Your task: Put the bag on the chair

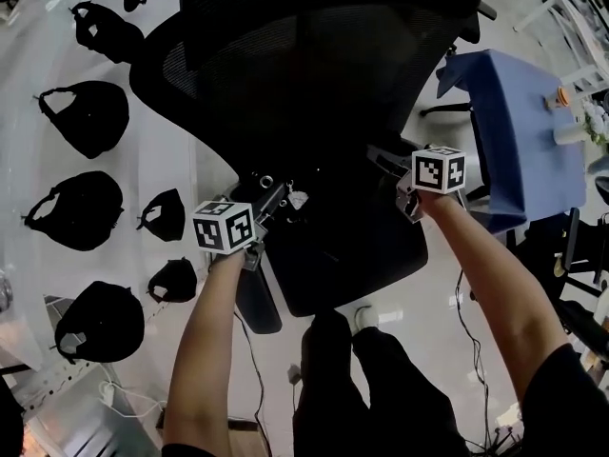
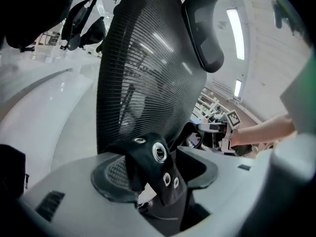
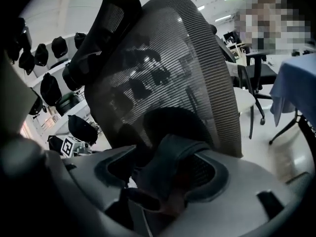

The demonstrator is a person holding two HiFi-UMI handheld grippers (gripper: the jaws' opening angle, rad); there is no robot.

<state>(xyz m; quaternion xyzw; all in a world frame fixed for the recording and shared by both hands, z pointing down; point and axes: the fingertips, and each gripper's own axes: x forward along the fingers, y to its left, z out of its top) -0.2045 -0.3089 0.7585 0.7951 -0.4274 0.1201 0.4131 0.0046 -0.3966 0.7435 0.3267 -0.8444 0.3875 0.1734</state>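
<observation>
Two parts of one black bag (image 1: 314,187) stand between my two sets of jaws. The bag lies on the seat (image 1: 352,265) of a black office chair (image 1: 314,55), across the middle of the seat and close to the foot of the mesh backrest (image 2: 148,68). It is black on black, so the head view barely shows its outline; a few metal rings and a small white tag pick it out.

My left gripper (image 1: 274,202) reaches in from the seat's left edge. Its jaws are spread wide. A black strap with silver eyelets (image 2: 159,157) stands up in the gap, and the pads do not press on it.

My right gripper (image 1: 388,168) reaches in from the seat's right edge. Its jaws are just as wide, and a rounded dark handle (image 3: 170,164) lies loose between them, not pinched.

I judge that I am at both ends because a soft bag sags when lifted by one end. With both jaws open, I take it that the seat, not my jaws, now carries the bag's weight. The placing looks all but done. What is left is to draw both grippers back without snagging the strap or the handle.

Further out, a white worktop (image 1: 29,55) to the chair's left holds several other black bags (image 1: 84,117). A table under a blue cloth (image 1: 519,122) stands to the chair's right.
</observation>
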